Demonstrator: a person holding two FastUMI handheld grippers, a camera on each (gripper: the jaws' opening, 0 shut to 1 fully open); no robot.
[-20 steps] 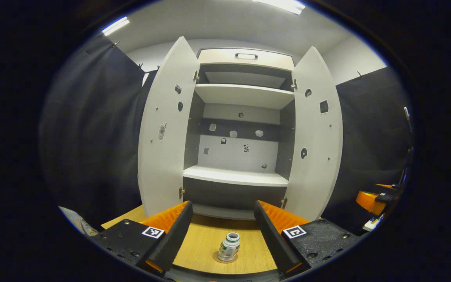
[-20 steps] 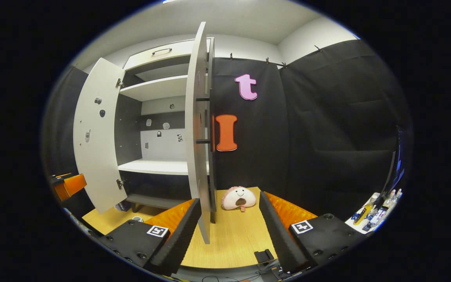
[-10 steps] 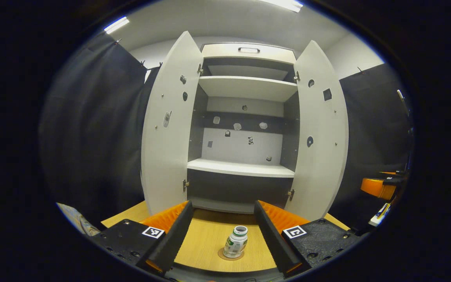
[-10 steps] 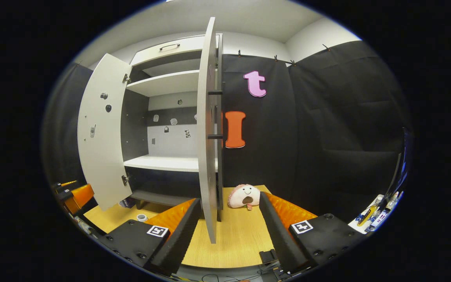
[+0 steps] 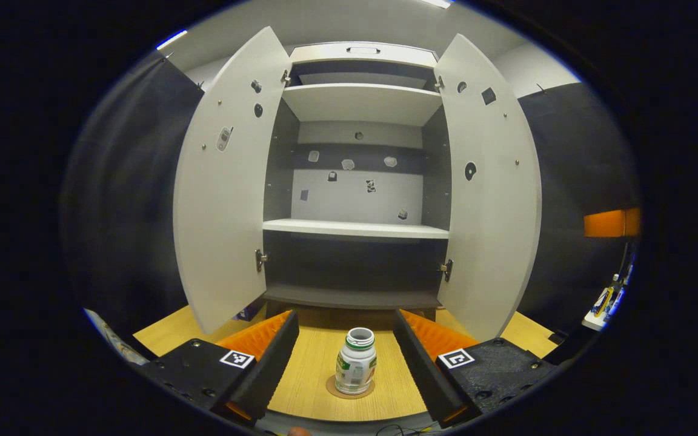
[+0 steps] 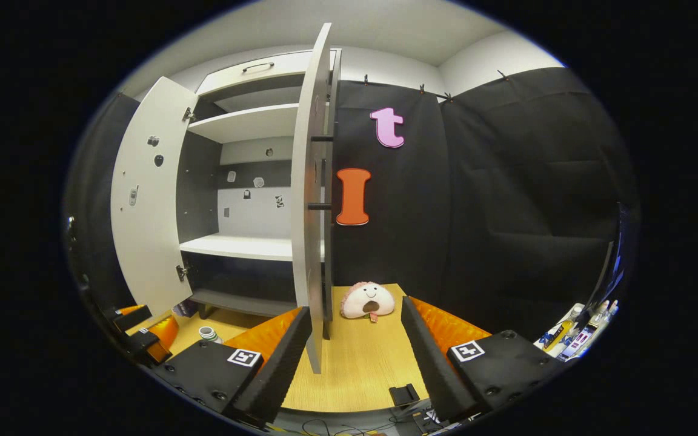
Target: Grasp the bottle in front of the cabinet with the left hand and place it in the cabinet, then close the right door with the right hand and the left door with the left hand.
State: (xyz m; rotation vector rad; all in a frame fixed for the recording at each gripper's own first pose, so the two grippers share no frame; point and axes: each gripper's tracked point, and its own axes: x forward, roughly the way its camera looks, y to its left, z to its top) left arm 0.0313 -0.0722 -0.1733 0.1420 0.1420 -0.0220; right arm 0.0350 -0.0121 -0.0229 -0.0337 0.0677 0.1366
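Note:
A small white bottle point(image 5: 355, 369) with a green label stands upright on a round coaster on the wooden table, in front of the cabinet point(image 5: 355, 229). My left gripper point(image 5: 349, 357) is open, and the bottle stands between its fingers without touching them. Both cabinet doors stand open: the left door point(image 5: 222, 181) and the right door point(image 5: 488, 188). In the right gripper view, the right door point(image 6: 311, 200) shows edge-on, just ahead of my open right gripper point(image 6: 355, 357). That view has the bottle point(image 6: 208, 333) low at the left, beside the left gripper point(image 6: 143, 330).
A plush toy with a smiling face point(image 6: 367, 301) lies on the table to the right of the right door. A small black part point(image 6: 405, 395) and cables lie near the table's front edge. Several small bottles point(image 6: 573, 339) stand on a side surface at the far right.
My left gripper has moved forward toward the cabinet, so the bottle now sits deeper between its fingers. My right gripper has shifted a little, keeping the right door's edge ahead.

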